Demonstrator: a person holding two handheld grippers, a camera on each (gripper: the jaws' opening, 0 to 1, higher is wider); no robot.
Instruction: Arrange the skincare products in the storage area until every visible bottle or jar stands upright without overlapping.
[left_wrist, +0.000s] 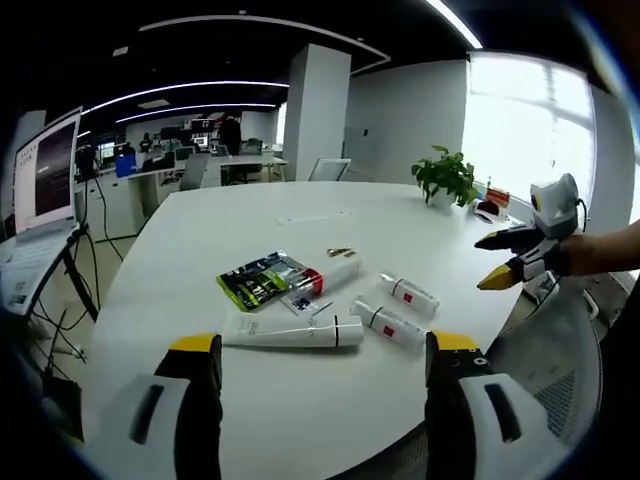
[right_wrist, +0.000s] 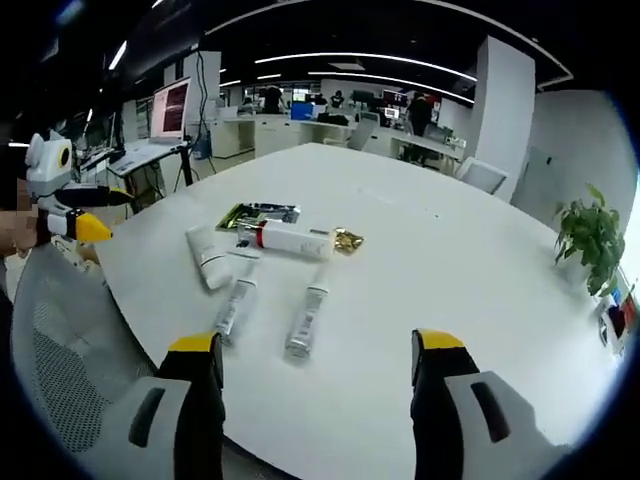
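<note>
Nothing stood up yet: tubes all flat on table. Both grippers' fingers open, empty. You need a first grasp, nearest tube.

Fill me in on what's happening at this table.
A person holds a gripper in each hand above a white table, both open and holding nothing. The right gripper hovers off the table's edge. The skincare tubes all lie flat: a large white tube, two small red-labelled tubes, a red-banded tube, plus a green packet. Nothing stands upright yet.

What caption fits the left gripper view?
Open left gripper faces four tubes lying flat beside a green packet on the white table.
</note>
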